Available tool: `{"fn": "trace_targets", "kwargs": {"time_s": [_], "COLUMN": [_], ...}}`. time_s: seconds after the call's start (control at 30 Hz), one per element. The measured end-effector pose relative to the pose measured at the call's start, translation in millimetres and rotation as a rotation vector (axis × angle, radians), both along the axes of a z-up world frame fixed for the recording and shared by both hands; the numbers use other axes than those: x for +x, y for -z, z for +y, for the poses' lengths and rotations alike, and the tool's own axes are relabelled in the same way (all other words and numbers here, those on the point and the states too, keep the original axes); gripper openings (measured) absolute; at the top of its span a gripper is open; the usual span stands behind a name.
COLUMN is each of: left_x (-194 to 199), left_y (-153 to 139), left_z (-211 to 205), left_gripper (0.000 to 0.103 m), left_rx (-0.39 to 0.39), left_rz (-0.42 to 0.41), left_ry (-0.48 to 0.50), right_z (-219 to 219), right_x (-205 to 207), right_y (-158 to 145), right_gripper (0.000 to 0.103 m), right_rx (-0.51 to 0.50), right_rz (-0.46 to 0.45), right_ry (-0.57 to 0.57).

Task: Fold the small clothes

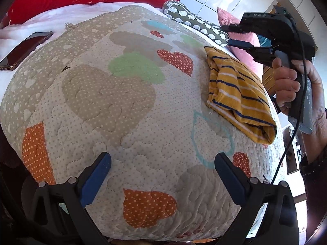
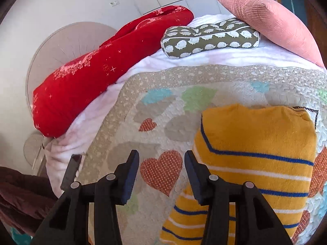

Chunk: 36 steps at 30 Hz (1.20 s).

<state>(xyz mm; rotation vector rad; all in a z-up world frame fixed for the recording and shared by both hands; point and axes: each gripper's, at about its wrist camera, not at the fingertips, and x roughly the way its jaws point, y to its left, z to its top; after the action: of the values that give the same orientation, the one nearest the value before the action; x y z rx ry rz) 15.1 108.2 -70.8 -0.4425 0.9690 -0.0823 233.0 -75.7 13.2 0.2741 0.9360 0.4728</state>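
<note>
A folded yellow garment (image 1: pixel 239 94) with blue and white stripes lies on the right side of a heart-patterned quilt (image 1: pixel 122 112). My left gripper (image 1: pixel 163 163) stands wide open over bare quilt, left of and nearer than the garment, with nothing between its fingers. A hand holds my right gripper (image 1: pixel 227 34) in the air above the garment's far end. In the right wrist view the right gripper (image 2: pixel 161 159) is open over an orange heart patch. The yellow garment (image 2: pixel 255 143) lies just to its right, and the right finger overlaps the garment's edge in the picture.
A phone (image 1: pixel 24 49) lies at the quilt's far left on a pale pink blanket (image 2: pixel 163 61). A red cushion (image 2: pixel 102 71), a hedgehog-print cushion (image 2: pixel 208 38) and a pink cushion (image 2: pixel 276 24) line the far side. A brown cloth (image 2: pixel 20 194) hangs at the near left.
</note>
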Motion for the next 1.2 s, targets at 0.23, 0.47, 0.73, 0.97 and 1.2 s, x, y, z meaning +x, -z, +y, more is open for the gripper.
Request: {"fn": "trace_targets", "kwargs": {"time_s": [0.23, 0.47, 0.73, 0.97, 1.2], "left_x": [-9, -12, -27, -28, -35], "left_y": [-6, -8, -17, -16, -22], "left_z": [10, 8, 5, 17, 1], "left_gripper": [0.102, 0.102, 0.102, 0.102, 0.102], "left_rx": [0.011, 0.012, 0.078, 0.072, 0.062], "left_rz": [-0.007, -0.012, -0.044, -0.036, -0.038], "left_ry": [-0.021, -0.024, -0.017, -0.047, -0.009], "right_z": [5, -3, -4, -44, -136], "right_x": [33, 22, 83, 96, 44], "right_y": [93, 34, 52, 30, 39], "right_gripper": [0.006, 0.039, 0.054, 0.056, 0.056], "right_rx": [-0.064, 0.022, -0.021, 0.072, 0.216], "right_rz": [0.290, 0.151, 0.232, 0.151, 0.180], "right_ry": [0.100, 0.097, 0.184, 0.337, 0.339]}}
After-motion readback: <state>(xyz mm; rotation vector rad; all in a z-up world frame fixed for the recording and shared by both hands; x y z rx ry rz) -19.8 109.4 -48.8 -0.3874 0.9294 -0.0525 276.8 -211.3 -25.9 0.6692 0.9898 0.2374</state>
